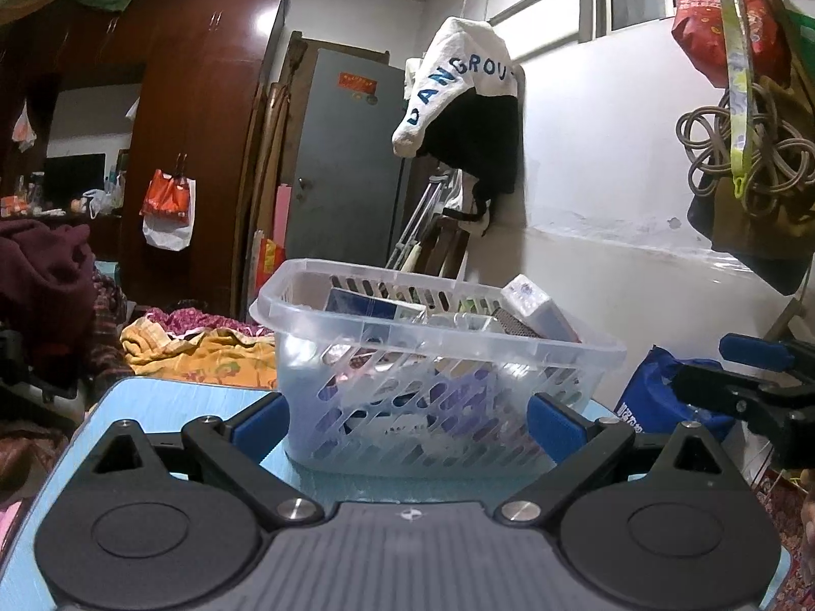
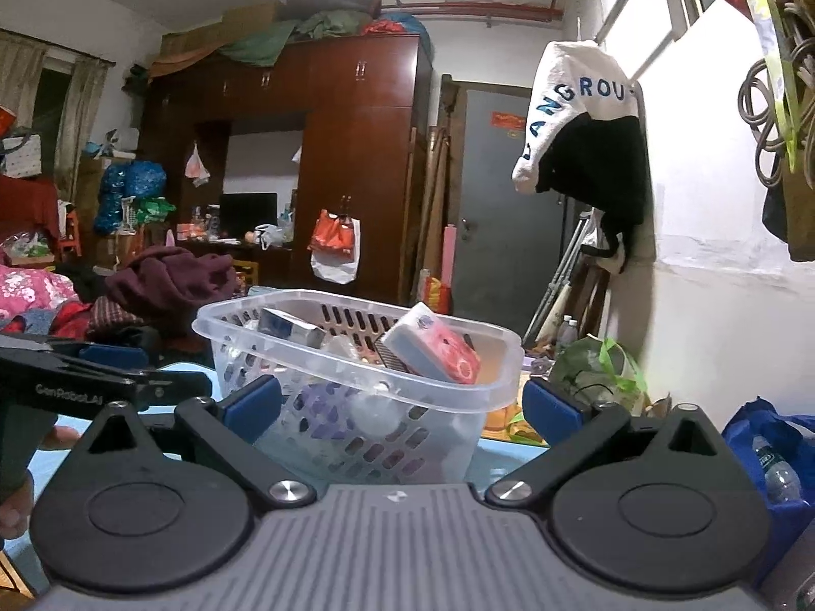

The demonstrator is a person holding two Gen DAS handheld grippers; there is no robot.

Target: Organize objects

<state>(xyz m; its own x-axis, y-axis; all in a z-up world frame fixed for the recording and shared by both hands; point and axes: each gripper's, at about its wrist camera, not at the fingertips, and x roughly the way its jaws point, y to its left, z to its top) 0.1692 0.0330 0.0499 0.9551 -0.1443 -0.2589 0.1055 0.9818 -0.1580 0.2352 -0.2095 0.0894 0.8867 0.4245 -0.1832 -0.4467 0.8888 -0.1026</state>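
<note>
A clear plastic basket point(image 1: 407, 346) with slotted walls stands on a light blue table point(image 1: 168, 397). It holds several items, among them a blue box point(image 1: 367, 305) and a tissue pack point(image 1: 535, 305). My left gripper point(image 1: 407, 422) is open and empty, its blue fingertips on either side of the basket's near wall. In the right wrist view the basket point(image 2: 356, 382) holds a red and white tissue pack point(image 2: 438, 351). My right gripper point(image 2: 402, 407) is open and empty just in front of the basket. Each gripper shows at the edge of the other's view.
A bed with piled clothes point(image 2: 168, 280) lies to the left. A wardrobe point(image 2: 356, 153) and grey door point(image 2: 499, 193) stand behind. A white wall point(image 1: 611, 178) with hanging jacket point(image 1: 468, 102) is at right. A blue bag point(image 1: 657, 397) sits beside the table.
</note>
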